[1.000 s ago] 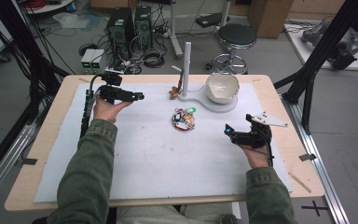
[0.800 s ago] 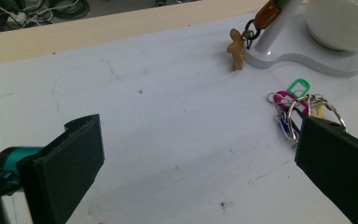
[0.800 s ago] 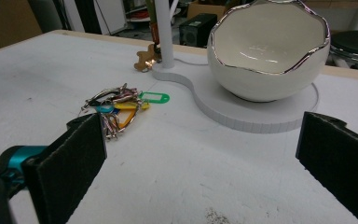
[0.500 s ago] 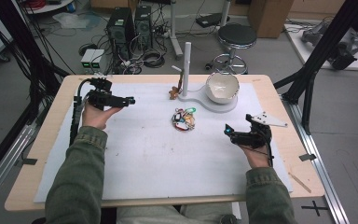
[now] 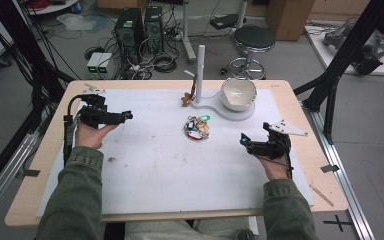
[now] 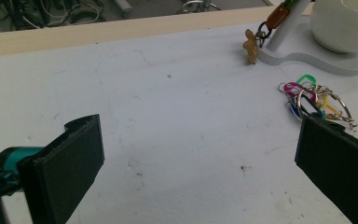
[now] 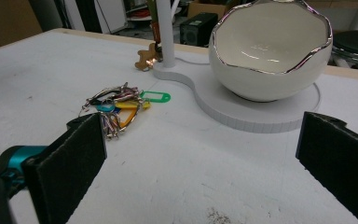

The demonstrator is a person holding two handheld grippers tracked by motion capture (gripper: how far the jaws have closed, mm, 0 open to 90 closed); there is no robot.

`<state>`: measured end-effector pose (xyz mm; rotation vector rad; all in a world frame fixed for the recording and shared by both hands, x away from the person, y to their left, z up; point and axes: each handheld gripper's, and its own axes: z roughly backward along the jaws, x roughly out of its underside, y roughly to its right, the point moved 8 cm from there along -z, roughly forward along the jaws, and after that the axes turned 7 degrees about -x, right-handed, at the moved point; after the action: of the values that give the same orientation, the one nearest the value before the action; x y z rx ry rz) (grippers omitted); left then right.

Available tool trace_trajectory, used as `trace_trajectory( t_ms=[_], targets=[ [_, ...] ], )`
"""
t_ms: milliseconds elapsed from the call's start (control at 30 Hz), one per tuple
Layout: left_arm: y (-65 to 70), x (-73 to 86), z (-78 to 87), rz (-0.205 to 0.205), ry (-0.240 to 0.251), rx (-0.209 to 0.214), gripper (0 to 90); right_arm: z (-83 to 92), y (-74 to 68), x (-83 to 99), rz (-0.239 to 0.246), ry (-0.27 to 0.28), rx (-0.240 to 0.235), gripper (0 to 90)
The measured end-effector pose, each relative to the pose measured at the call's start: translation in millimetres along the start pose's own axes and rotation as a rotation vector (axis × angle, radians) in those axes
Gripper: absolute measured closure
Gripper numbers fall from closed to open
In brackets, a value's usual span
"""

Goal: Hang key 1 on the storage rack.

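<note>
Keys in a tangled bunch (image 5: 196, 128) lie on the white mat (image 5: 155, 175) near the table's middle, just at six o'clock of the white stand (image 5: 215, 107) that carries one post (image 5: 198, 74) and one bowl (image 5: 238, 93). My left gripper (image 5: 124, 116) rests near the mat's nine o'clock edge, jaws spread and holding nothing; from it the bunch sits at about three o'clock, well apart. My right gripper (image 5: 244, 141) is likewise released and empty, with the bunch at its ten o'clock and nearer than it is to the left. In the right gripper view the keys (image 7: 116, 109) show just past the left-hand jaw, a green tag (image 7: 155, 97) trailing toward the stand's base; the heap has no clear long axis, only rings and tags splayed out. I judge the right hand better placed for a pick. Count: one bunch of keys, one bowl, one post, one small brown charm (image 5: 186, 99) hanging at the post, two grippers. The charm (image 6: 250, 45) shows at the post in the left gripper view too.
</note>
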<state>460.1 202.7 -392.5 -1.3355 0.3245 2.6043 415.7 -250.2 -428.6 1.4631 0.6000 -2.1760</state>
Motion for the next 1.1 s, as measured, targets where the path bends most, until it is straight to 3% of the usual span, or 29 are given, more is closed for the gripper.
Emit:
trace_trajectory(
  t_ms=[333, 467, 800, 1100],
  targets=[
    [-8.3, 15.0, 13.3, 0.001, 0.031, -0.023, 1.6, -1.4, -0.3, 0.2, 0.003, -0.003, -0.001, 0.7],
    [-7.2, 22.3, 16.9, 0.0, 0.038, -0.006, 1.6, -1.7, 0.0, 0.2, 0.004, -0.002, 0.001, 0.7],
    [-6.9, 31.9, 27.0, -0.019, 0.071, -0.019, 1.6, -2.1, -0.7, 0.6, 0.004, -0.005, -0.002, 0.7],
    [-7.4, 44.7, 35.1, -0.038, 0.071, -0.025, 1.6, -2.7, -0.7, 1.0, 0.004, -0.009, -0.003, 0.7]
  ],
)
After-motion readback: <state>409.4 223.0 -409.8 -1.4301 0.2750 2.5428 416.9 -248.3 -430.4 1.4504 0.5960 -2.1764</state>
